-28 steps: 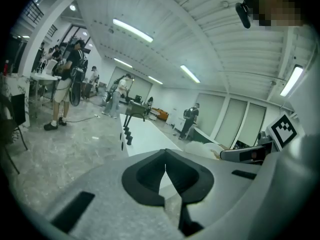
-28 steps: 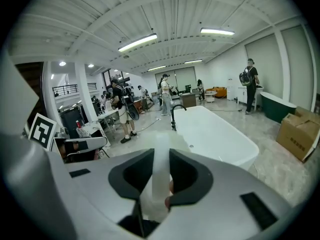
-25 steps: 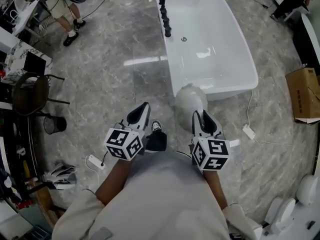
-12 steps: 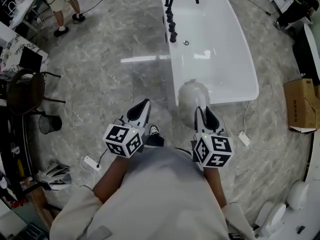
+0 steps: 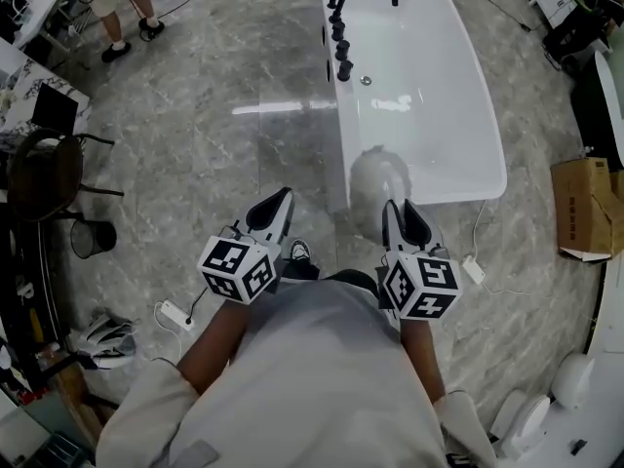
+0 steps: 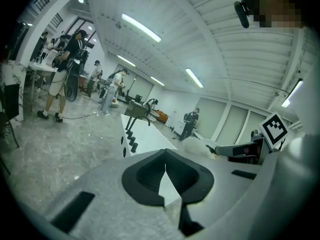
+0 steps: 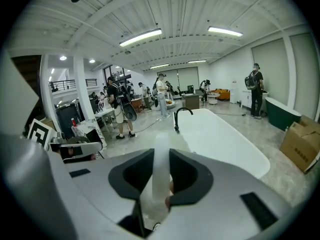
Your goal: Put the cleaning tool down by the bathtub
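Light grey shirt (image 5: pixel 322 378); left claw (image 5: pixel 279 203) and right claw (image 5: pixel 400 213) bear black-and-white marker cubes (image 5: pixel 237 269).

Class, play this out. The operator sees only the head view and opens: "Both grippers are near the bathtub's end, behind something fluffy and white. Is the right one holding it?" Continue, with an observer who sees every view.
Observer: Yes. The right gripper is shut on the cleaning tool, clamping its pale handle.
Operator: And the left one?
Observer: The left gripper has its jaws together with nothing between them.
Operator: Anyone beyond the bathtub?
Observer: A person with a backpack stands off to its right, beside a dark green tub.
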